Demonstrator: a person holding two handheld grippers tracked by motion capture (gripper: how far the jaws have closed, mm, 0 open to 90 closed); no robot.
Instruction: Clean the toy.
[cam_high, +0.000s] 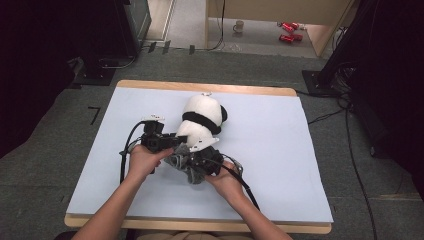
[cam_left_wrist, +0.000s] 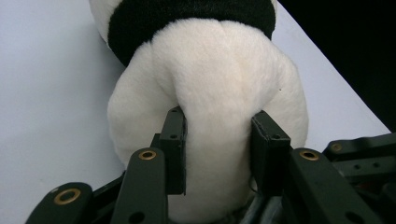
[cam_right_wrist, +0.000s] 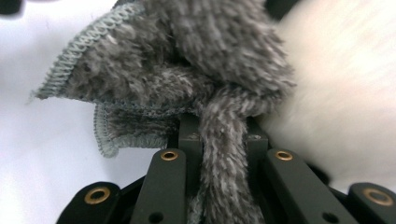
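A white and black plush panda (cam_high: 201, 120) lies on the white table cover (cam_high: 280, 165), head toward the far side. My left gripper (cam_high: 170, 141) comes in from the left, and its jaws squeeze a fold of the panda's white body (cam_left_wrist: 219, 107). A grey fuzzy cloth (cam_high: 186, 164) is bunched at the panda's near end. My right gripper (cam_high: 202, 162) is shut on a strand of that grey cloth (cam_right_wrist: 219, 140), with the panda's white fur (cam_right_wrist: 345, 102) just to the right in the right gripper view.
The table cover lies on a wooden tabletop (cam_high: 210, 87) with grey carpet around it. A mug (cam_high: 239, 26) and red cans (cam_high: 289, 31) lie on the floor far behind. Black stands and cables (cam_high: 345, 115) are at the right.
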